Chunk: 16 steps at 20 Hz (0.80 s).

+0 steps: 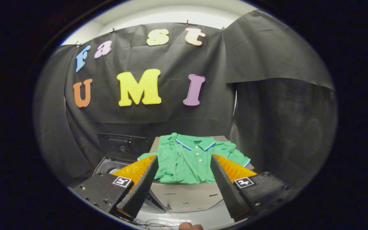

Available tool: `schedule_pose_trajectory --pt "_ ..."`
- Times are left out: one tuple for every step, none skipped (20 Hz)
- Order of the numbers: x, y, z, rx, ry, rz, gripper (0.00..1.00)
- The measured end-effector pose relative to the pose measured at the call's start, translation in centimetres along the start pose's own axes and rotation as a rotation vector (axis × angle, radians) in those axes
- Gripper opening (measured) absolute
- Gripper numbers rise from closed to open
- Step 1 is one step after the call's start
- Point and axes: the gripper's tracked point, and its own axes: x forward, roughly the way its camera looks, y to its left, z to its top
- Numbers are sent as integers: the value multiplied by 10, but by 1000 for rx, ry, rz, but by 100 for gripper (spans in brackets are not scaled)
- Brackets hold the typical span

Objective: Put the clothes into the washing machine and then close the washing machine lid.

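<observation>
A green polo shirt with a blue-and-white trimmed collar lies spread flat on a beige box, just ahead of and between my fingers. My gripper is open, its fingertips a little above the shirt's near part, with nothing held. To the left of the box stands the dark washing machine, its lid raised upright at the back and the drum opening showing beside the left finger.
Black cloth walls close the booth behind and on both sides. A white floor strip with thin cables lies below the fingers. A fingertip of a person's hand shows at the very bottom.
</observation>
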Motion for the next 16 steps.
schedule_pose_trajectory --pt "15 -2 -1 -15 23 3 100" --pt "31 -4 -1 -27 40 2 100" --pt "44 -5 -4 -38 61 8 100" --pt "59 -5 -8 -51 89 15 100" --pt "74 -6 -11 -58 108 18 100" --pt "87 -6 -14 -63 121 22 100" --pt "98 -9 -17 -63 128 15 100" --pt "111 -10 -20 -62 143 14 100" --pt "121 -12 -29 -61 166 13 100" --pt "132 -14 -36 -62 186 8 100" --pt "141 -18 -42 -66 203 2 100" --pt "150 -22 -48 -70 216 -7 100" --pt "159 -25 -56 -72 232 -11 100" --pt "165 -27 -63 -78 250 -16 100" --pt "170 -29 -68 -84 263 -20 100" --pt "175 -30 -73 -87 277 -20 100"
